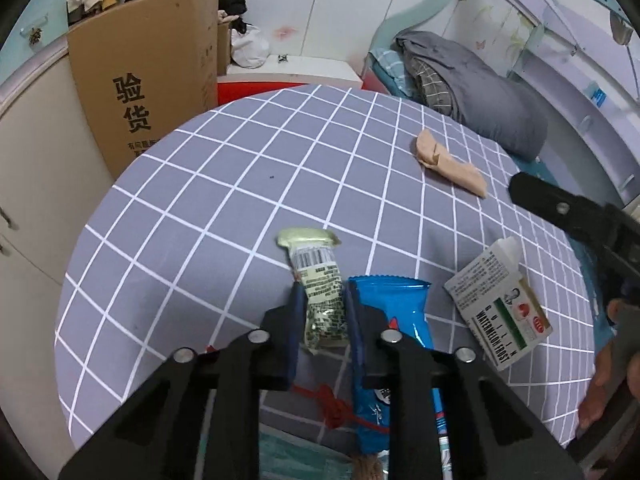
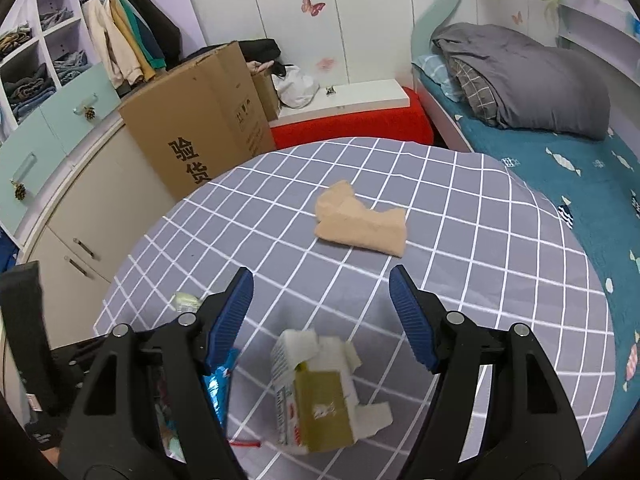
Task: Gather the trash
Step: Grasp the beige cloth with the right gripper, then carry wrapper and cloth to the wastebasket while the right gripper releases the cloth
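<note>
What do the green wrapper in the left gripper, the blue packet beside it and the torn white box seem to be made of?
Green wrapper, clamped in the left gripper: thin crinkled plastic film, probably, with a crimped end.
Blue packet: glossy plastic or foil film; it shines.
White box: printed cardboard, matte, with torn flaps.

Bedroom. White wall panels (image 2: 296,20) w/ pink butterfly stickers (image 2: 313,5). Open shelves (image 2: 36,44) at left w/ folded clothes, jackets (image 2: 124,36) hanging beside. Cream cabinet (image 2: 76,216) below, big cardboard box (image 2: 192,120) against it. Bed (image 2: 560,168) at right: teal sheet, grey duvet (image 2: 532,76). Red bench (image 2: 352,122) at back wall.
</note>
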Tool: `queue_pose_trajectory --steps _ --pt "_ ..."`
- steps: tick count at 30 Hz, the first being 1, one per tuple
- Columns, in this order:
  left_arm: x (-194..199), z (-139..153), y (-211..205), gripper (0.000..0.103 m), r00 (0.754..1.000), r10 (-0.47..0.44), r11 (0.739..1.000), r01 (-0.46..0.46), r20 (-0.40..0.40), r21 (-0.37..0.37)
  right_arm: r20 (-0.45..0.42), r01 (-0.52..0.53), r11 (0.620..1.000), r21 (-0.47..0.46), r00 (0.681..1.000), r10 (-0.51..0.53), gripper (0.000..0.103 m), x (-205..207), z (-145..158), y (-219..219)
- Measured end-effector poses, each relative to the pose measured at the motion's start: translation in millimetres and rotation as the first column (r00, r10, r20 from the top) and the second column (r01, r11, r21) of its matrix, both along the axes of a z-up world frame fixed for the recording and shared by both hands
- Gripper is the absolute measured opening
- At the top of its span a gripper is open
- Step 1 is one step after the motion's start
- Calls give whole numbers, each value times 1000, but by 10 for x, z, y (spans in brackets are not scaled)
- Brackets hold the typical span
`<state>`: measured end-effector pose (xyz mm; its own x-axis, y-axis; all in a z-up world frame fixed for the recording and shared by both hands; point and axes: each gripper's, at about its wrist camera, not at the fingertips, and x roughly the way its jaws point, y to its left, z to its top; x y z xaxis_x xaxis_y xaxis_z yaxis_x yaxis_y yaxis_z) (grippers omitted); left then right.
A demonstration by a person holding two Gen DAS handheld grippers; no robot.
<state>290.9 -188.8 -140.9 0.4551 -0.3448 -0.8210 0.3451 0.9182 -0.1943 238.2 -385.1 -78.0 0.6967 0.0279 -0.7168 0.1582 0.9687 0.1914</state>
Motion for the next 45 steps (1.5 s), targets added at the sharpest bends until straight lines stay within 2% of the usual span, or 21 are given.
queue_pose_trajectory --steps 7,15,18,19,20,22,24,26,31,37,41,45 --pt "146 135 266 11 996 65 996 -61 55 -61 -62 6 996 -87 998 -11 70 385 -91 -133" --pt "401 299 613 11 982 160 985 -151 106 -84 -148 -85 982 -170 987 60 72 852 -294 -111" --pt "433 312 715 11 979 172 982 -162 106 -98 -200 -121 981 -151 976 89 72 1014 -391 -101" --pt "442 314 735 11 979 174 981 -164 106 -101 -211 -117 982 -151 974 84 70 1036 -413 -104" --pt "452 312 764 11 979 174 981 -163 106 -104 -218 -111 982 -151 973 77 64 1058 -428 -112" --pt "423 314 811 11 978 179 980 -167 104 -111 -230 -100 979 -177 971 57 33 1083 -449 -112" --pt "419 302 860 11 978 181 979 -169 103 -118 -231 -100 980 -174 971 58 16 1069 -435 -90" --pt "409 303 942 11 977 188 976 -175 103 -127 -225 -96 981 -166 973 58 11 1040 -394 -70" --pt "362 325 1189 11 971 216 968 -199 99 -153 -167 -85 980 -177 984 55 9 938 -155 118" --pt "252 382 1581 11 960 260 954 -238 104 -185 -94 -224 967 -124 972 213 9 777 194 900" --pt "163 387 1936 11 948 300 940 -276 105 -199 -71 -340 934 -109 940 334 9 726 271 1631" --pt "66 362 2369 11 931 351 922 -325 102 -211 -73 -460 884 -86 888 455 9 713 211 2424"
